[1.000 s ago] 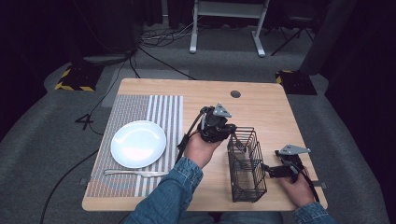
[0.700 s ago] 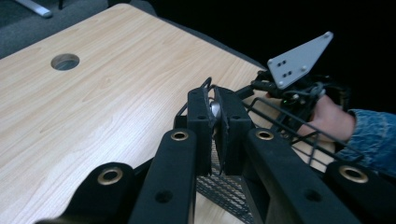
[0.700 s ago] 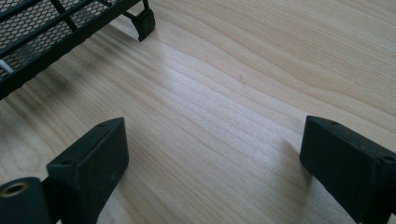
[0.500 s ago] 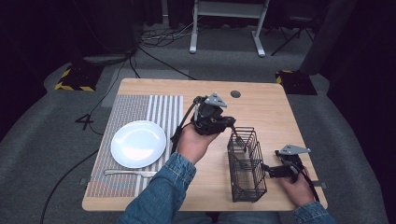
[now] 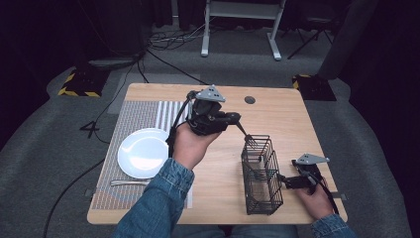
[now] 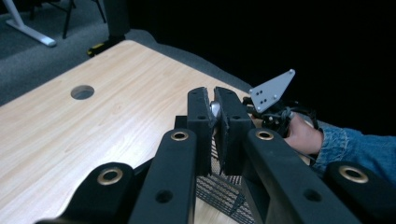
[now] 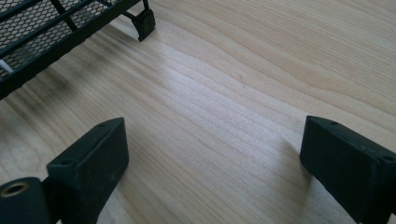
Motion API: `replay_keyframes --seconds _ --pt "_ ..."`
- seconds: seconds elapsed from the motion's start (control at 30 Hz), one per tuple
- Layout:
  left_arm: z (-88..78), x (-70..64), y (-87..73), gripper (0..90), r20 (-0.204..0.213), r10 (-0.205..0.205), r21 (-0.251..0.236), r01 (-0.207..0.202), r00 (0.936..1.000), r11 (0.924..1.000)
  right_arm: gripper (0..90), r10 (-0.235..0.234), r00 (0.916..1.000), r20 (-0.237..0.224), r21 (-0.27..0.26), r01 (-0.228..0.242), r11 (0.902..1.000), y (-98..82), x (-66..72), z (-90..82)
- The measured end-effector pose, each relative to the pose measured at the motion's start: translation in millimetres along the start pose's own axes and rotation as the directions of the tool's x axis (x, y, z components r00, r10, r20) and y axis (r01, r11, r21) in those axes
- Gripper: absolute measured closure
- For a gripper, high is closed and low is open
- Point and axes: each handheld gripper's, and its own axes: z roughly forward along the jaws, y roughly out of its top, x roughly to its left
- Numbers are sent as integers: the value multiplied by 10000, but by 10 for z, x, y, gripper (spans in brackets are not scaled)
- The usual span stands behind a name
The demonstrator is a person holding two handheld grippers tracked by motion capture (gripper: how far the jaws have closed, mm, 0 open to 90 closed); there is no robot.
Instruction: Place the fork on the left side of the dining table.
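Left gripper (image 5: 236, 119) has lifted cutlery (image 5: 246, 135) above basket (image 5: 261, 176).

A thin metal utensil (image 5: 243, 134) was clamped by its silver handle end between the closed pads of the left tool (image 5: 233, 119), slanting down with its dark end at the rim of the black wire basket (image 5: 261, 174), which stood upright on the counter (image 5: 277, 119).

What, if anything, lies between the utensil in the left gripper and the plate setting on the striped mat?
Nothing visible does. The left gripper is shut on a thin metal utensil above the wire basket. Between it and the white plate on the striped mat is bare tabletop; a fork already lies below the plate.
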Motion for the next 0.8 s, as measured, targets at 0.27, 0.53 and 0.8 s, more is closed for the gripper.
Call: replay_keyframes --seconds 0.27,0.53,0.8 --pt "-220 124 21 857 -522 -254 -348 236 9983 9991 80 -12 10000 -4 7 12 10000 0 0 0" --pt "-329 306 -4 857 -959 -499 -500 453 9941 9977 80 -14 10000 -4 8 14 10000 0 0 0" --pt "-547 499 -106 857 -1508 -981 -880 854 9837 9924 80 -22 10000 3 14 22 10000 0 -1 -1"
